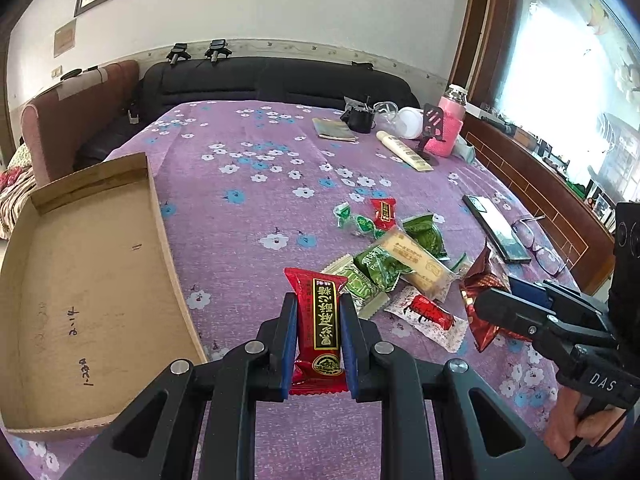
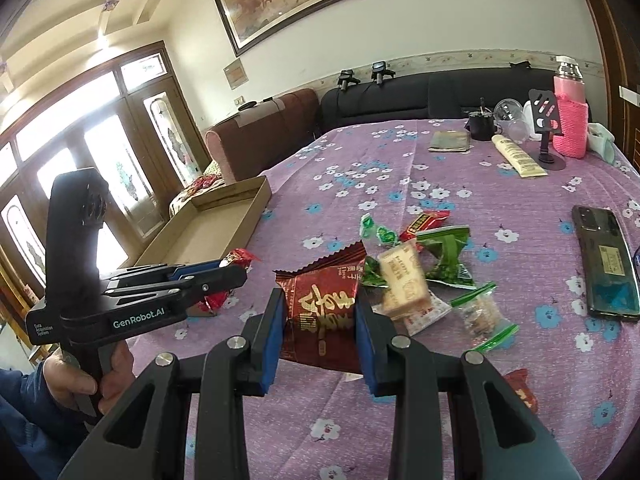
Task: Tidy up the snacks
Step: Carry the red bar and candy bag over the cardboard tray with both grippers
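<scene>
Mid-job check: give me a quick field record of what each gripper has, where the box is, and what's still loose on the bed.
left gripper: shut on a bright red snack pack, lifted off the cover
right gripper: shut on a dark red snack pack
cardboard box: open, nothing inside, at the bed's left edge
loose snacks: green, red and beige packs heaped mid-bed
phone: flat on the purple floral cover, right of the heap
far clutter: pink-sleeved bottle, tube
</scene>
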The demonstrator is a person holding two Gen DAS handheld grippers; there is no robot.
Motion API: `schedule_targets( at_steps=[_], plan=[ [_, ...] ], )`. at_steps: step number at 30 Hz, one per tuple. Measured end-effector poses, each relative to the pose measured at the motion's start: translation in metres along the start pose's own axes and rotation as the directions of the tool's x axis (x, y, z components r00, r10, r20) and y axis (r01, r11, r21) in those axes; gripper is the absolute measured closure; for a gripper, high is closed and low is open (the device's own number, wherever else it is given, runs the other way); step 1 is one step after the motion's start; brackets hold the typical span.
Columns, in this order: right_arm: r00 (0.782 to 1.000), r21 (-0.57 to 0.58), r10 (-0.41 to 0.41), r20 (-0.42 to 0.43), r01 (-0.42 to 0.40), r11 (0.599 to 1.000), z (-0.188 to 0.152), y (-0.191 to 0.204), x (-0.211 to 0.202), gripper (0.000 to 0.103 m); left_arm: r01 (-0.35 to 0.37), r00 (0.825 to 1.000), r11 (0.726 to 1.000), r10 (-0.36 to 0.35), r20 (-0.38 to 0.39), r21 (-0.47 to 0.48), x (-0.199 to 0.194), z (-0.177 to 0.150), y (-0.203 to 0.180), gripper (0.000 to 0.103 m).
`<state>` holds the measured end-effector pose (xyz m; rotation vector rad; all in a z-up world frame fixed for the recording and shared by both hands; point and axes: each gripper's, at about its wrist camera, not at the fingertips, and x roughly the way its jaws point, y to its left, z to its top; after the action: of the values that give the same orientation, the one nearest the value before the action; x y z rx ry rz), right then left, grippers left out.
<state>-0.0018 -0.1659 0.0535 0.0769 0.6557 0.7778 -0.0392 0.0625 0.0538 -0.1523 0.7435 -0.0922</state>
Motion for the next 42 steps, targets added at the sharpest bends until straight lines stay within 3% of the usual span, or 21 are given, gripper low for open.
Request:
schedule_targets(
  at_steps=[21, 42],
  plan=[
    [0.999, -0.017, 0.041, -0.027, -0.042, 0.999, 0.007, 0.025, 0.022, 0.071, -0.006, 0.999, 0.998, 0.008, 0.035, -0.062, -0.009, 0.005, 0.026, 0.083],
    [0.992, -0.056, 0.110, -0.068, -0.114, 0.992, 0.030, 0.077, 0.068, 0.071, -0.041, 0.993, 0.979, 0.063, 0.103, -0.199, -0.029, 0.011, 0.091, 0.083]
  ],
)
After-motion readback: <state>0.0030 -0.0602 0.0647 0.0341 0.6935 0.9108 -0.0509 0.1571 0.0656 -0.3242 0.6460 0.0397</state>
